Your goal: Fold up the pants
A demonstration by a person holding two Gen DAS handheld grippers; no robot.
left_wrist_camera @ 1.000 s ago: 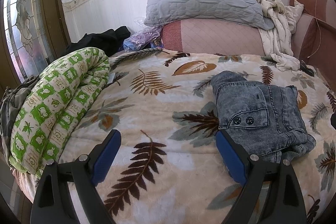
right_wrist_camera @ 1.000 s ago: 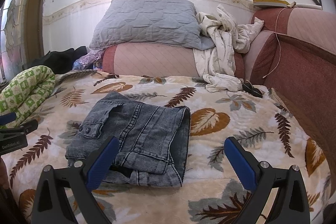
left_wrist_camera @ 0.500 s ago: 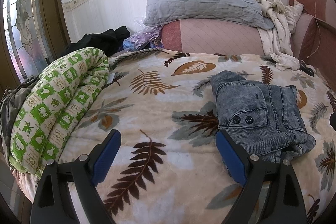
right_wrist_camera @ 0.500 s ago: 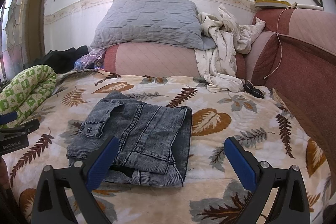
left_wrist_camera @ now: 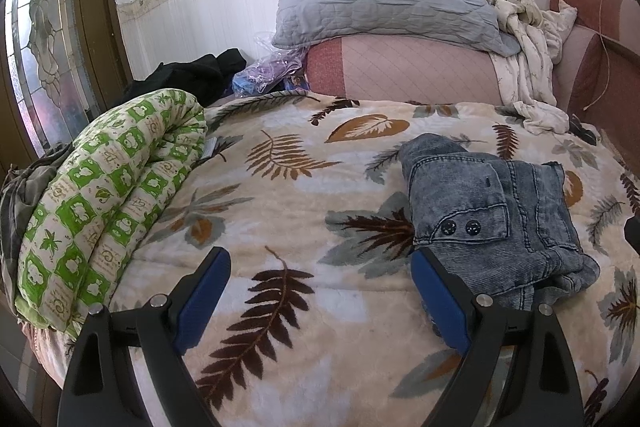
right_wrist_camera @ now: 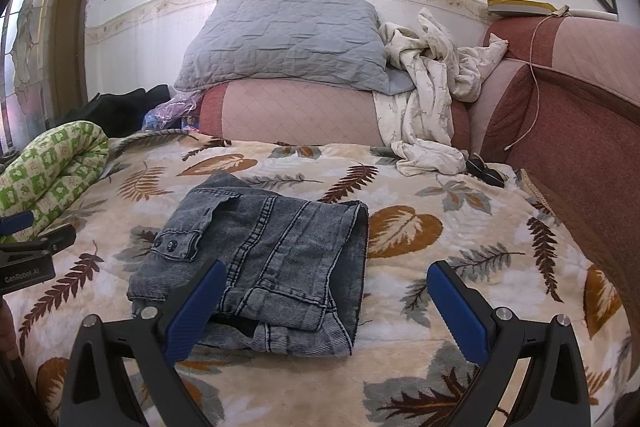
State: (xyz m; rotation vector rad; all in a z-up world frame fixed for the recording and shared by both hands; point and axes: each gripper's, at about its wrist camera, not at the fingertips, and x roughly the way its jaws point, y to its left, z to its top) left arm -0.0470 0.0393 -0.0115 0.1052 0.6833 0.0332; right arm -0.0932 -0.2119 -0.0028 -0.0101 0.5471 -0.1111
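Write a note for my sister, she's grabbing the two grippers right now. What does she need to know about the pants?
Left gripper: jaws open, empty, over the blanket just left of the pants.
Right gripper: jaws open, empty, at the near edge of the pants.
Pants: folded into a compact bundle, lying mid-blanket, nothing holding them.
Done: the folding looks finished.
Left: maybe tidy the loose bit sticking out at the near edge, otherwise just back away.
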